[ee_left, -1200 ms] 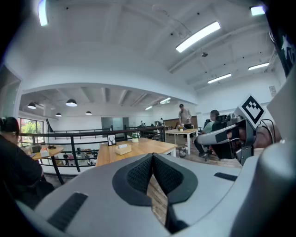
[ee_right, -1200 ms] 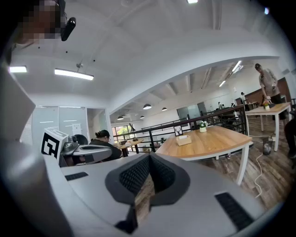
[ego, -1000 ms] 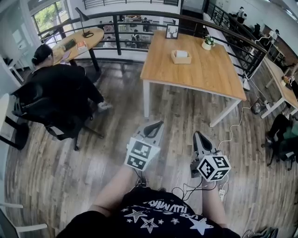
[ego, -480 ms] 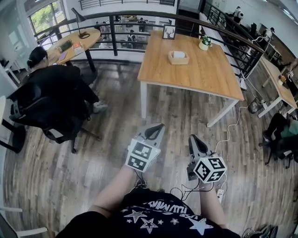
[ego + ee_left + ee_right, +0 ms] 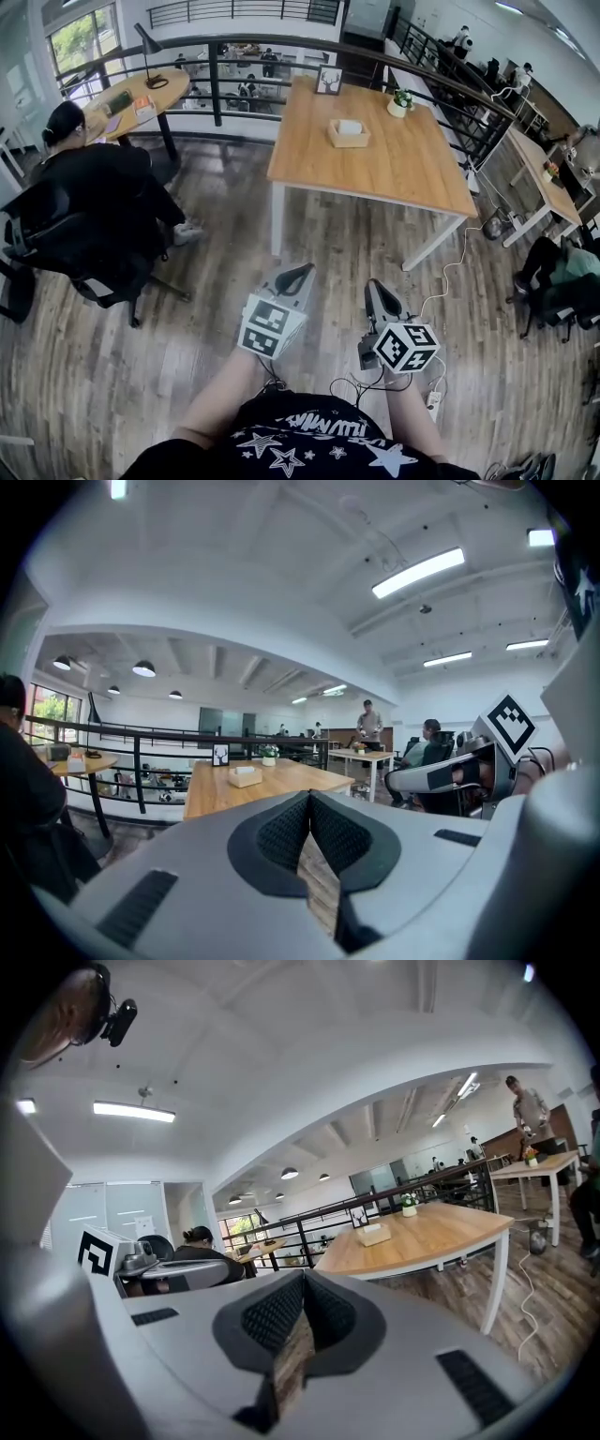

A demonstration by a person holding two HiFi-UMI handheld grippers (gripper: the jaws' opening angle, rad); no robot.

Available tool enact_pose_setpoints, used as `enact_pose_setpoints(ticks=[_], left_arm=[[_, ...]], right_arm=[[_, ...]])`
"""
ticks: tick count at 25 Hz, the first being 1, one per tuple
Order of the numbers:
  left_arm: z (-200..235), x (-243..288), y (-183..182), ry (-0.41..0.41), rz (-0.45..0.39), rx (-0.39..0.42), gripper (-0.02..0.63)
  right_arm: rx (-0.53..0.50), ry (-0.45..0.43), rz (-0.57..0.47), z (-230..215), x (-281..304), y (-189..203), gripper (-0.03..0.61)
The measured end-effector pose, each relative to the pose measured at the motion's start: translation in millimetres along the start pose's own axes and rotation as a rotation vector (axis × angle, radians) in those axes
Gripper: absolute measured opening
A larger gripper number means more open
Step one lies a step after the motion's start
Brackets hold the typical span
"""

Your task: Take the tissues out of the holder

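Note:
A wooden tissue holder (image 5: 349, 134) with white tissues showing on top sits toward the far side of a wooden table (image 5: 394, 173). It also shows small in the left gripper view as the holder (image 5: 245, 776) and in the right gripper view as the holder (image 5: 373, 1234). My left gripper (image 5: 299, 273) and right gripper (image 5: 376, 292) hang over the floor well short of the table, both shut with nothing between the jaws. In their own views the left gripper (image 5: 309, 799) and right gripper (image 5: 303, 1280) have tips touching.
A framed picture (image 5: 328, 81) and a small potted plant (image 5: 401, 100) stand at the table's far edge. A seated person (image 5: 98, 183) in a black chair is at the left. A dark railing (image 5: 216, 80) runs behind the table. A cable (image 5: 450, 272) trails on the floor.
The table and holder have shifted left and slightly down in the head view. Both grippers have drifted a little left and stay shut.

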State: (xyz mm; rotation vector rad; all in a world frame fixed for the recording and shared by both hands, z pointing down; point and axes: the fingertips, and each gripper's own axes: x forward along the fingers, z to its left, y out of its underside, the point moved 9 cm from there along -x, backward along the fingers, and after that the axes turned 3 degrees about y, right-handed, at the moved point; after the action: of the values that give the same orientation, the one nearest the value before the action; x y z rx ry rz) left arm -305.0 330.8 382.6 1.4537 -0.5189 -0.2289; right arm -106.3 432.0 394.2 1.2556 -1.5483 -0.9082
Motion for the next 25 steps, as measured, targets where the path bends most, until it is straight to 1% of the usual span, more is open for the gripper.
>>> enact_pose_setpoints(ticks=[6,8,11,14,19,25], left_arm=[[29,-11,7,0.011,-0.005,-0.050,0.014],[33,-9,10,0.020,-0.005,-0.065,0.014],[38,-1,11,0.022,0.000,-0.064,0.014],[45,14,9,0.018,0.004,-0.058,0.014],[52,46,6,0.015,0.015,-0.085,0.014],[57,101,-14,-0.018,0.013,-0.050,0.014]], right_arm=[[0.008,0.017,0.005,21,19,11,0.015],[0.020,0.023,-0.002,22,24,13,0.015],[0.029,0.027,-0.006,17,32,12,0.015],[0.029,0.030,-0.012,4,45,7,0.015],[0.040,0.021,-0.011,-29,70,-3,0.015],[0.046,0.003,-0.014,-81,103,-29,0.015]])
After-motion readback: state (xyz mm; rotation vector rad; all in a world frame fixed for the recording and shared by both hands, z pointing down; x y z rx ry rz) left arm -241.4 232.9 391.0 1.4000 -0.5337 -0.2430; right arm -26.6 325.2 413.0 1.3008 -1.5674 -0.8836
